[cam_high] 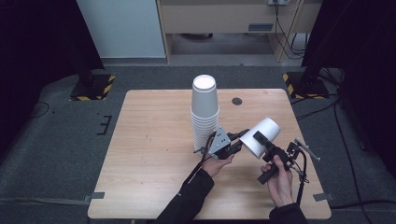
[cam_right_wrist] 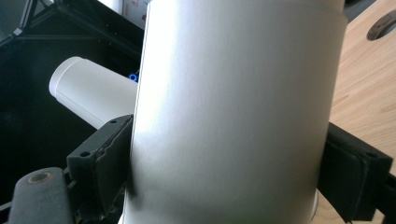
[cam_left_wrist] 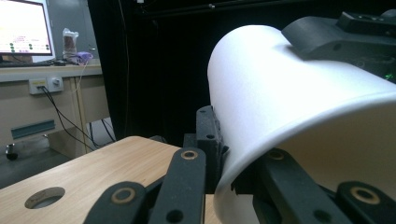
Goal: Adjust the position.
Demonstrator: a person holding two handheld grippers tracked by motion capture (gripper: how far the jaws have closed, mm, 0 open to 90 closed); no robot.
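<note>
A tall stack of white paper cups (cam_high: 204, 112) stands upright in the middle of the wooden table (cam_high: 154, 140). Just right of it a single white cup (cam_high: 264, 135) is held tilted in the air, its base pointing up and away. My right gripper (cam_high: 258, 141) is shut across the body of this cup (cam_right_wrist: 233, 107), with a pad (cam_right_wrist: 105, 158) pressed on each side. My left gripper (cam_high: 243, 138) is shut on the cup's rim (cam_left_wrist: 233, 182), one jaw outside the wall and one inside. The stack's top (cam_right_wrist: 88, 95) lies behind the held cup in the right gripper view.
A round hole (cam_high: 237, 101) sits in the tabletop near the far edge, right of the stack. Two stand bases with yellow-black stripes (cam_high: 93, 86) (cam_high: 303, 84) rest on the floor beyond the table. A desk with a lit monitor (cam_left_wrist: 23, 28) stands farther off.
</note>
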